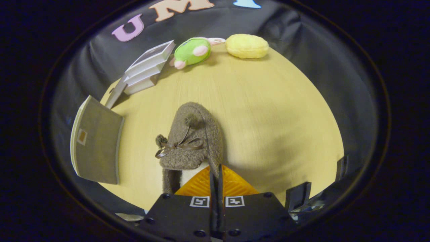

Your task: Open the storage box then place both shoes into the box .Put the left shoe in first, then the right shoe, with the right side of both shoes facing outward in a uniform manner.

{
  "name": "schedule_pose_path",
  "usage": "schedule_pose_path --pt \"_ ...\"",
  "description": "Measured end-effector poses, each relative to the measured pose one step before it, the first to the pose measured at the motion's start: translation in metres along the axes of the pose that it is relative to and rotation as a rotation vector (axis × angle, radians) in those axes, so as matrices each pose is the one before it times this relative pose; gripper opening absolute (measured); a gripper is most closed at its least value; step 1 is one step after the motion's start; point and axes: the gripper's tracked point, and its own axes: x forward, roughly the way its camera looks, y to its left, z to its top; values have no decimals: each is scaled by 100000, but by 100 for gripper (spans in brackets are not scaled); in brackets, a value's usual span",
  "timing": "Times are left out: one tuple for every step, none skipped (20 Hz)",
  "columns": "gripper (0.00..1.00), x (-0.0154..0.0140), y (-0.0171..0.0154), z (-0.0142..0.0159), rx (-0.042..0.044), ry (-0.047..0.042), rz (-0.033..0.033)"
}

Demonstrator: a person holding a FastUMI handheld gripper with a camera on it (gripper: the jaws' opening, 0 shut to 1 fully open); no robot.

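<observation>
fingers (216, 174) pinch shoe (193, 141) rim — above table (268, 111)

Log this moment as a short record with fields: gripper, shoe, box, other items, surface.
gripper: gripper with fingers closed together on the heel rim of the shoe
shoe: fuzzy brown slipper with a brown ribbon bow, toe pointing away
box: grey storage box, left of the slipper, apart from it
other items: green plush toy, yellow plush cushion, stacked white booklets, all beyond the slipper
surface: light wooden table

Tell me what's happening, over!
Gripper jaws closed on brown shoe's collar. Shoe over table. Box left of the shoe. Nothing in between.
</observation>
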Motion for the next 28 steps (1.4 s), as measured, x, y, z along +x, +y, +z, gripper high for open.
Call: schedule_pose_path --pt "4 -606 542 260 3359 -718 1206" --pt "3 -635 638 251 2716 -328 1342" --pt "3 -630 649 402 2164 -401 1004" --pt "3 -641 686 150 1400 -810 555" --pt "3 -764 730 175 258 -677 418" --pt "4 -714 857 373 -78 -1222 440" --pt "3 -613 1016 239 -312 -1072 561" --pt "3 -641 1081 316 -305 -1032 956" --pt "4 -696 1160 289 107 -962 1103" --pt "3 -627 1308 162 -183 -592 1723" --pt "4 -613 1418 281 77 -1085 1974" --pt "3 -672 1371 227 -181 -616 2057" --pt "3 -466 1456 178 -311 -540 1857" --pt "4 -268 1358 259 -278 -736 1448" --pt "4 -97 1420 125 -593 -468 1342" --pt "4 -128 1340 125 -570 -430 1167" --pt "3 -295 1325 5 -667 -135 1171" --pt "3 -97 1362 -43 -602 85 1165" --pt "3 234 1427 -18 -255 -62 1297" --pt "3 155 1410 -168 -476 617 1466" --pt "3 330 1465 -24 -121 161 1508" --pt "4 213 1347 -194 -265 447 1389" --pt "4 38 1387 -155 -440 443 1460" --pt "4 271 1317 0 105 -478 1428" --pt "4 217 1276 -75 25 55 1728" --pt "4 278 1288 -175 638 220 1690" --pt "4 338 1075 -93 813 163 1417" --pt "4 457 846 -209 270 295 705"
